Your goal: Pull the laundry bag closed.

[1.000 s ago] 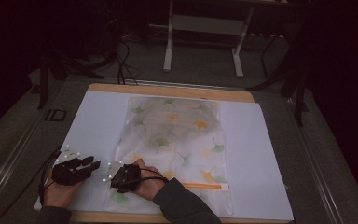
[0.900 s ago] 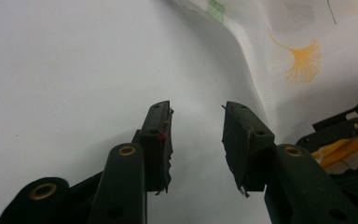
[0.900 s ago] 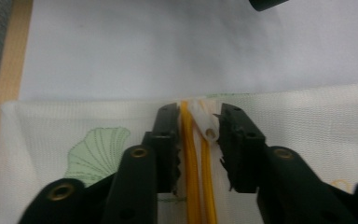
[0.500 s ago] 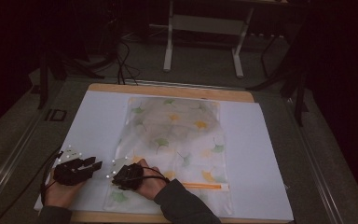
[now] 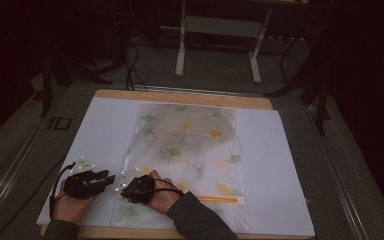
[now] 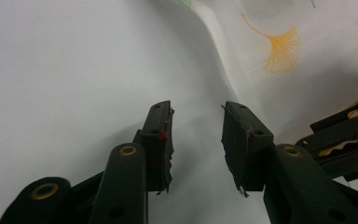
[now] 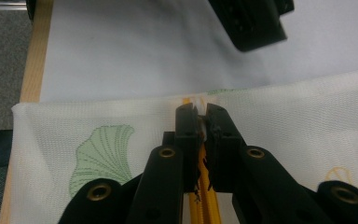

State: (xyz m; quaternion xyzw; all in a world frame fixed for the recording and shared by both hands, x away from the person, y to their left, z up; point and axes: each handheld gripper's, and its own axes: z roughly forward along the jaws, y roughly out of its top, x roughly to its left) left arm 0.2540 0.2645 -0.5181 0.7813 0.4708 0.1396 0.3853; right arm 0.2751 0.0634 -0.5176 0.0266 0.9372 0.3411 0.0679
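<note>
Pinching at the near end of the mesh laundry bag (image 5: 187, 150), the right gripper (image 7: 199, 114) has just been closing, and its jaws now stand almost together on the orange zipper (image 7: 200, 200) where it ends at the bag's edge, seemingly clamped on the zipper pull, though the pull itself is too small to make out. A second ago those jaws stood wide over the same spot, so the grab looks freshly made and the zipper is probably ready to be drawn along its track, which in the high view runs off toward three o'clock across the bag's near end. Just beside it at nine o'clock, the left gripper (image 5: 82, 182) rests low over the white sheet (image 5: 105, 130) with its jaws apart and nothing between them, the bag's wavy side edge lying just ahead of them at one o'clock. My guess is that this gripper should pin the bag's corner before any pull, or the light mesh will simply slide along. Farther off toward twelve o'clock, the bag lies flat and lengthwise down the middle of the sheet, printed with green and yellow ginkgo leaves, its far end near the wooden table edge (image 5: 180, 96).
</note>
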